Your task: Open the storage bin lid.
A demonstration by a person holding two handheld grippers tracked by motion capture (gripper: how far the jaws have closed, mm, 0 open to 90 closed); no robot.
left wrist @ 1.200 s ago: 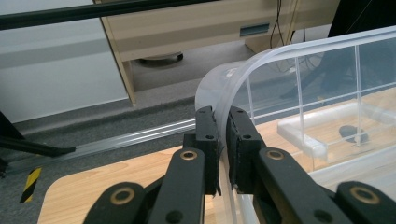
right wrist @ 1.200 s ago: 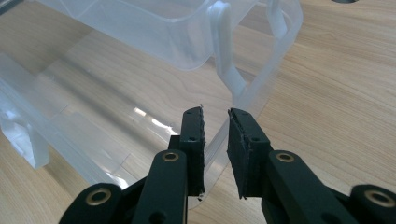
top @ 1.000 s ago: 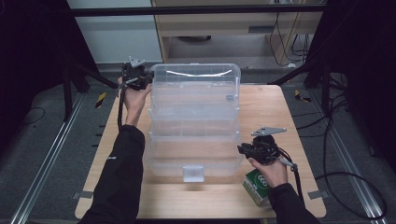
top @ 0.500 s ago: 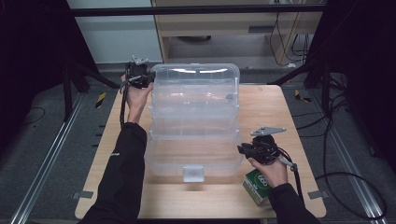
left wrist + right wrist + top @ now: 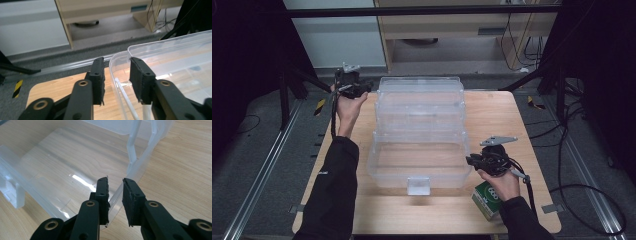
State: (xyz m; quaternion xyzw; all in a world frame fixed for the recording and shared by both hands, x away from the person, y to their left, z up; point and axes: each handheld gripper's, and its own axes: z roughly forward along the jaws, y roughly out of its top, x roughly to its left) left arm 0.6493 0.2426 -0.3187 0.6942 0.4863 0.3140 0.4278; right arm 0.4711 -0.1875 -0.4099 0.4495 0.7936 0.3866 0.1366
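left tongs [image 5: 116, 75]: jaws just opened, far-left lid [image 5: 421, 95] corner between pads, unpressed | right tongs [image 5: 115, 195]: near-right bin [image 5: 417, 162] wall straddled, grip cannot be told | bin long axis runs near-far

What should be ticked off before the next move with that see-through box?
1. Left tool released from the clear box: ok. Its jaws have just been opening, and the box's corner rim sits between them, not clamped.
2. Right tool gripping the box's side wall: cannot tell. The wall runs between its jaws, but whether they press on it is unclear.
3. Trays empty: ok, nothing seen inside.
4. Box fully on the table: ok.
5. Green carton out of the way: not ok, it lies close by the right hand at the table's near edge.
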